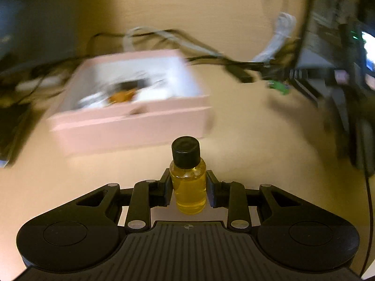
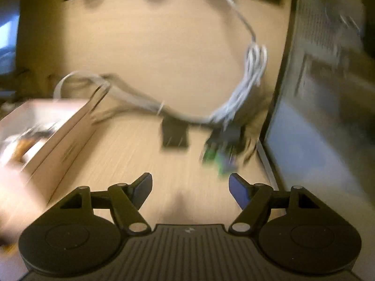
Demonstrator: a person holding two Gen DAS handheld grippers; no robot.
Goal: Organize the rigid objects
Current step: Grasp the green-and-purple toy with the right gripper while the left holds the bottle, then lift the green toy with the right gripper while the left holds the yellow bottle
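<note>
A: Left gripper (image 1: 188, 188)?
B: Clamped on small bottle (image 1: 188, 182) of yellow liquid, long axis upright in the left wrist view, black cap on top, pink box (image 1: 131, 119) beyond on table (image 1: 257, 128).
A: Right gripper (image 2: 189, 187)?
B: Jaws wide apart, nothing between.

A small clear bottle (image 1: 188, 187) of yellow liquid with a black screw cap stands upright, clamped between two black fingers (image 1: 167, 188) above the desk (image 1: 246, 145). Beyond it a shallow pink box (image 1: 131, 117) lies open on the desk, its blurred contents white and orange.
</note>
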